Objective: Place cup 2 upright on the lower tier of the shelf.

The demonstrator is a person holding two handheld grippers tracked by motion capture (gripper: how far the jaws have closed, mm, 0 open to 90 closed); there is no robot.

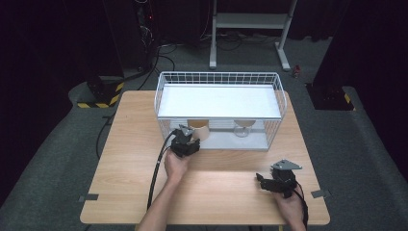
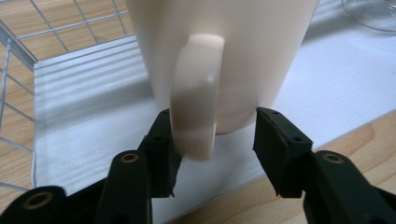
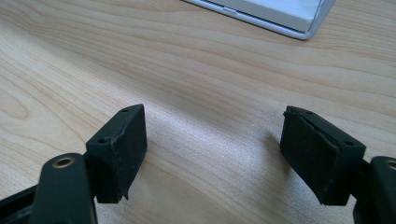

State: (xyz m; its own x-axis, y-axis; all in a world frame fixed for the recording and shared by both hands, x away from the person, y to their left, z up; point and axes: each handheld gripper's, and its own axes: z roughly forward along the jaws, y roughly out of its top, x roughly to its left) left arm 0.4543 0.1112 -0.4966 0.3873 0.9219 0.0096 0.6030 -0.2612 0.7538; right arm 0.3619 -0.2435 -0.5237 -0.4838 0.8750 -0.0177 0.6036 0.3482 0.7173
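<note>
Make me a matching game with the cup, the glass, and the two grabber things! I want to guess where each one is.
Things:
1. mug
2. glass
3. left gripper
4. right gripper

Places:
A. open above bare wooden table, nothing between its jaws
B. on the rack's lower shelf, to the right of the mug
C. at the rack's front edge, jaws open on either side of the mug's handle
D. on the rack's lower shelf, handle facing the person

Pairs: 1-D, 2-B, 3-C, 4-A
</note>
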